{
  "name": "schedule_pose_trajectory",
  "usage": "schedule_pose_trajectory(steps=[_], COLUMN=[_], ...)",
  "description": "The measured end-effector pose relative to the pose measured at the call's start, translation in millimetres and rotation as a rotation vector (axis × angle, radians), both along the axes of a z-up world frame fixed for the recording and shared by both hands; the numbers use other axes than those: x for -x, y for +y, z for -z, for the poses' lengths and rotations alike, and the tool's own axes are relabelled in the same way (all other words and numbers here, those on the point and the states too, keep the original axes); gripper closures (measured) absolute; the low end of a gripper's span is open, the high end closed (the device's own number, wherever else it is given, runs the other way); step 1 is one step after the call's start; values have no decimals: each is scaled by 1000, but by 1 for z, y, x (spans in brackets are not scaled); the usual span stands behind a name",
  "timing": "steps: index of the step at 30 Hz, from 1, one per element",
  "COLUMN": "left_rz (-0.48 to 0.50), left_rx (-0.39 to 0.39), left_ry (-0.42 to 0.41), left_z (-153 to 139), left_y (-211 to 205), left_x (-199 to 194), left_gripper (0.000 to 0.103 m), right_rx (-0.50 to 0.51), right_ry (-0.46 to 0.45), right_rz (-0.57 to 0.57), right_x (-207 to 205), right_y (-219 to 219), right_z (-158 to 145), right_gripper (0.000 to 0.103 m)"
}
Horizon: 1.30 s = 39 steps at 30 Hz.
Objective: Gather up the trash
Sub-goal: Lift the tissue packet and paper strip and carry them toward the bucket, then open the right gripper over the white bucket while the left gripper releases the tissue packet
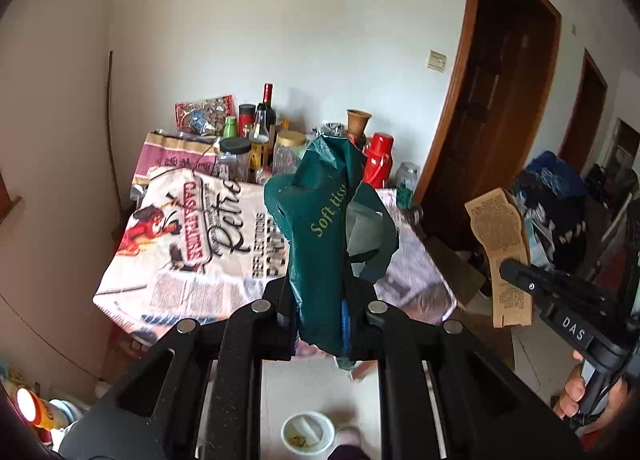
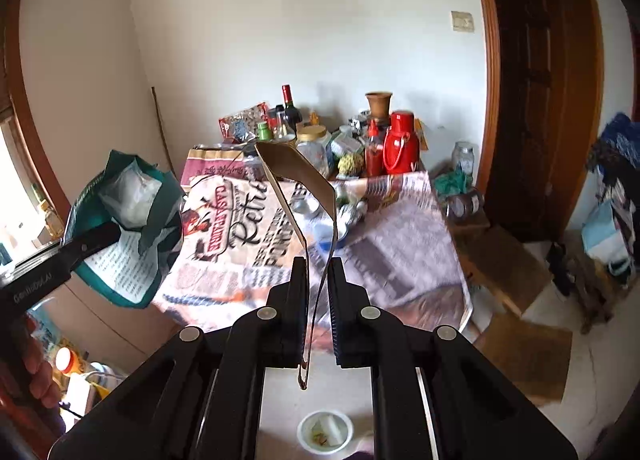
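Left wrist view showed the left hand-held gripper [image 1: 326, 324] clamped on a dark green tissue wrapper [image 1: 320, 220], its jaws pinching the lower end so that the crumpled plastic stood up and away from the fingers, long axis roughly upright and leaning a little to the right at the top. Held by one end like that, the wrapper was probably being carried clear of the table [image 1: 168, 292], whose near edge and printed cloth lay behind and below it. A white bin [image 1: 307, 438] with scraps inside sat on the floor directly under the gripper, which I judged to be the drop point.

Right wrist view showed the right hand-held gripper [image 2: 318, 308] closed tight on a flattened brown cardboard piece [image 2: 298, 196]. The jaws nipped it near its lower end; its long axis ran upward from the fingers and bent toward the far edge of the table, where bottles and a red thermos [image 2: 400, 142] stood crowded. The short tail of the card hung below the jaws, pointing down at the same bin [image 2: 326, 436].

Both pieces were off the table and in the air, one per hand, apart from each other, likely so both could be dropped together
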<state>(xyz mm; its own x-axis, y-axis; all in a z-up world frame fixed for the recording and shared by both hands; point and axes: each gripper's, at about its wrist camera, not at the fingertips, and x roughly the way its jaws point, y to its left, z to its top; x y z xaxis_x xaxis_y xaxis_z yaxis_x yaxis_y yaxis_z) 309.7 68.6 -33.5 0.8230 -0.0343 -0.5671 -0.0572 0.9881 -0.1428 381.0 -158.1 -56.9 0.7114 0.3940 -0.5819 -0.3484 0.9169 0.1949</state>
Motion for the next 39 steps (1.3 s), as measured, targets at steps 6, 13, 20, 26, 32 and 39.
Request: schedule_pose_trajectory(steps=[6, 13, 20, 26, 32, 39], left_rz=[34, 51, 52, 49, 49, 12], left_rx=[-2, 9, 49, 44, 27, 50], left_ry=[40, 105, 205, 313, 425, 524], left_z=[19, 42, 75, 123, 194, 295], left_y=[14, 17, 12, -4, -17, -17], left_x=[57, 95, 99, 82, 56, 29], left_gripper=[89, 89, 89, 89, 89, 89], right_rx=[0, 19, 49, 52, 75, 127], right_ry=[30, 114, 184, 297, 384, 497], right_rz=[35, 49, 37, 4, -47, -115], right_x=[56, 88, 95, 81, 61, 37], right_y=[8, 13, 10, 6, 10, 14], right_z=[14, 35, 62, 109, 170, 267], right_gripper=[94, 94, 94, 94, 94, 94])
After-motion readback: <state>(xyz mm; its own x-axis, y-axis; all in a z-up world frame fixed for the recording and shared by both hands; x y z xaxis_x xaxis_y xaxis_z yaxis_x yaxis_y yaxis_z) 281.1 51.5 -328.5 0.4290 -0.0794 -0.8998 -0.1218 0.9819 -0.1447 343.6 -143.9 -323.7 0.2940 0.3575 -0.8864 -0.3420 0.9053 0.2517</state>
